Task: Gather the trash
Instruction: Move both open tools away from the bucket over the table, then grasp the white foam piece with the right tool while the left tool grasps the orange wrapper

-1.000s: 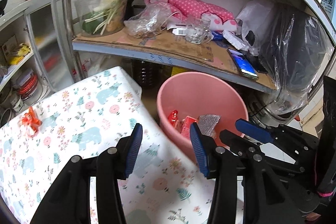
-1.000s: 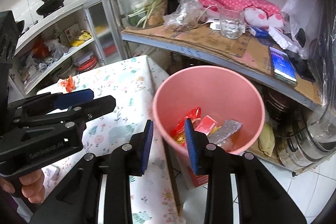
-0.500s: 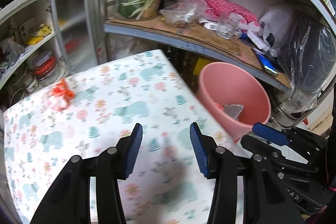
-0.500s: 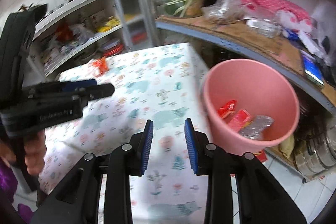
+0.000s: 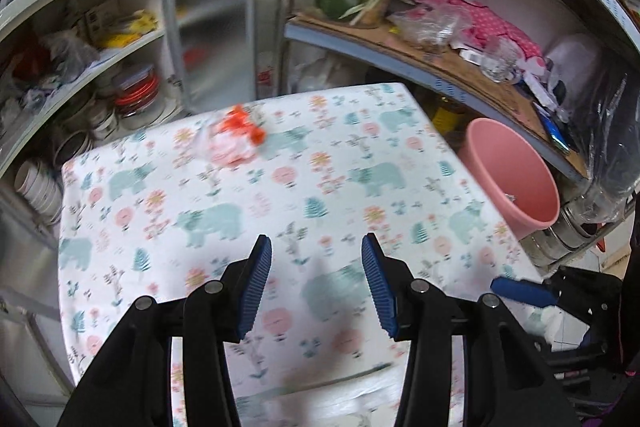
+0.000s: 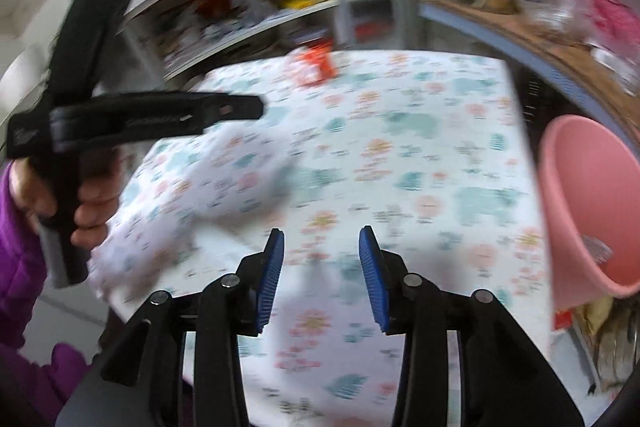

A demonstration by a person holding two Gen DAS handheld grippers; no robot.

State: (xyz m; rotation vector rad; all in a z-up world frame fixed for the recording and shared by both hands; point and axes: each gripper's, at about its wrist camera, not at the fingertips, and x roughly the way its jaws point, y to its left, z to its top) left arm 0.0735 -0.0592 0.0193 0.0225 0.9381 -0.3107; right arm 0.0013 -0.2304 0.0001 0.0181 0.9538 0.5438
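Wrapper [image 5: 236, 141] far beyond fingers [image 5: 256, 291], nothing between

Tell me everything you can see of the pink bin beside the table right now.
The pink bin is a round, smooth bucket that looks like plastic, open at the top and wider at the rim than lower down. It stands off the table's right edge, below the cluttered wooden shelf, appearing tilted in these fisheye views. A crumpled silvery wrapper shows inside; the rest of its contents are hidden. Neither tool is near it.
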